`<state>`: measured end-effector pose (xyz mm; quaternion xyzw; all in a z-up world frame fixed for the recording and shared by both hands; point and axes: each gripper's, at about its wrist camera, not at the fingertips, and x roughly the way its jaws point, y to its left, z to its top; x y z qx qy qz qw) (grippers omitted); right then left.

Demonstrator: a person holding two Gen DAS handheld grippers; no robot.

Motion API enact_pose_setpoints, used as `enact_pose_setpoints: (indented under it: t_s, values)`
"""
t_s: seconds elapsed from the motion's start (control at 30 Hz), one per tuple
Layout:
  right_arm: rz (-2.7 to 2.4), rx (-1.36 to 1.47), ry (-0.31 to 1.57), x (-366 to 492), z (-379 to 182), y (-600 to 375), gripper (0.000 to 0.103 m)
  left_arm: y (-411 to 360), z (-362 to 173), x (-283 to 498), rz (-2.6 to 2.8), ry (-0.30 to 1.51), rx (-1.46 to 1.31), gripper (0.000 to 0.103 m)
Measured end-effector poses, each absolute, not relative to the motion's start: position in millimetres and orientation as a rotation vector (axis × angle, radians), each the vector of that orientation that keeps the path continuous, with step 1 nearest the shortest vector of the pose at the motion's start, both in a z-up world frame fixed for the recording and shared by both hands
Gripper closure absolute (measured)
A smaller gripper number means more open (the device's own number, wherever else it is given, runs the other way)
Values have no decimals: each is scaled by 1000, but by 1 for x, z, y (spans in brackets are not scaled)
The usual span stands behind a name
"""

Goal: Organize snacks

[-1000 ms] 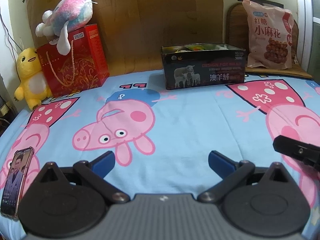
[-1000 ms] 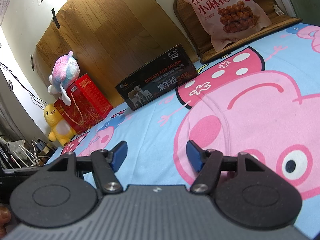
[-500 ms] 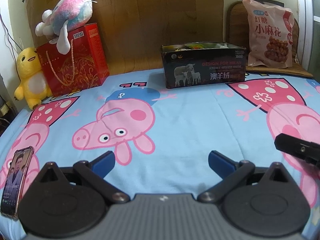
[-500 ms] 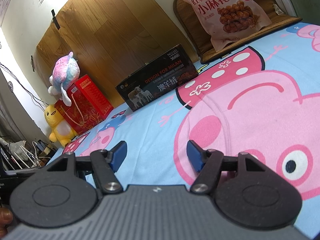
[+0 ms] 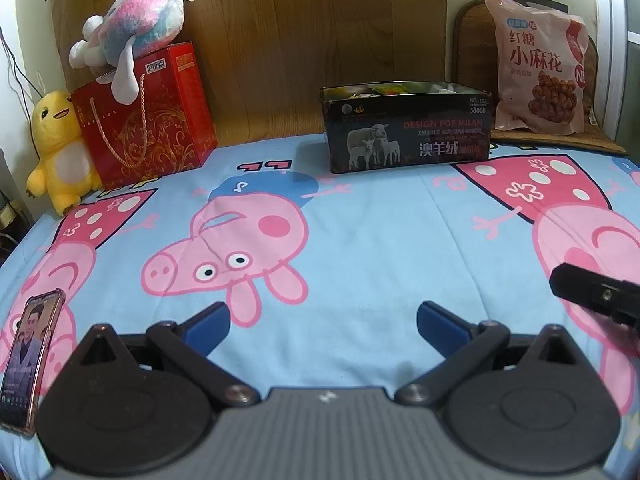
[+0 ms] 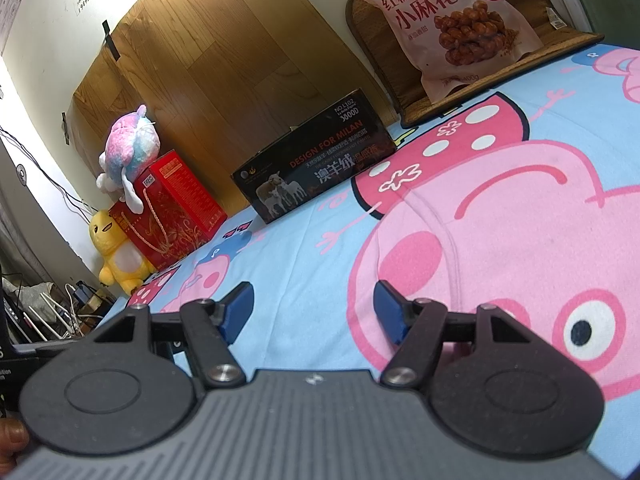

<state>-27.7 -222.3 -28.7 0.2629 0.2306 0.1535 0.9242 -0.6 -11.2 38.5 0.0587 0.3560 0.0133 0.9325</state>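
Observation:
A black open-top box [image 5: 406, 128] with sheep pictures stands at the far side of the cartoon bedsheet, with several snack packets inside; it also shows in the right wrist view [image 6: 316, 168]. A large pink bag of twisted snacks [image 5: 538, 66] leans upright to its right, on a woven mat, and shows in the right wrist view [image 6: 444, 20]. My left gripper [image 5: 322, 322] is open and empty, low over the sheet. My right gripper [image 6: 312, 306] is open and empty, low over the sheet; part of it shows at the right edge of the left wrist view [image 5: 596, 294].
A red gift box [image 5: 146, 116] with a pink plush toy [image 5: 132, 36] on top stands at the far left, beside a yellow duck plush [image 5: 60, 148]. A phone [image 5: 30, 360] lies at the sheet's near left. A wooden board [image 5: 312, 28] backs the bed.
Both grippers stay open and nearly still; the views shift only slightly.

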Motion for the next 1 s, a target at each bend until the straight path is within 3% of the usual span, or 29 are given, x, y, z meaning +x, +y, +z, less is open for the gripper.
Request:
enact_pose_setpoints:
  t_s: [1.0]
  values:
    - [318,543,473,-28,-29,-222,34,-10,39,-1,15,720,118,0]
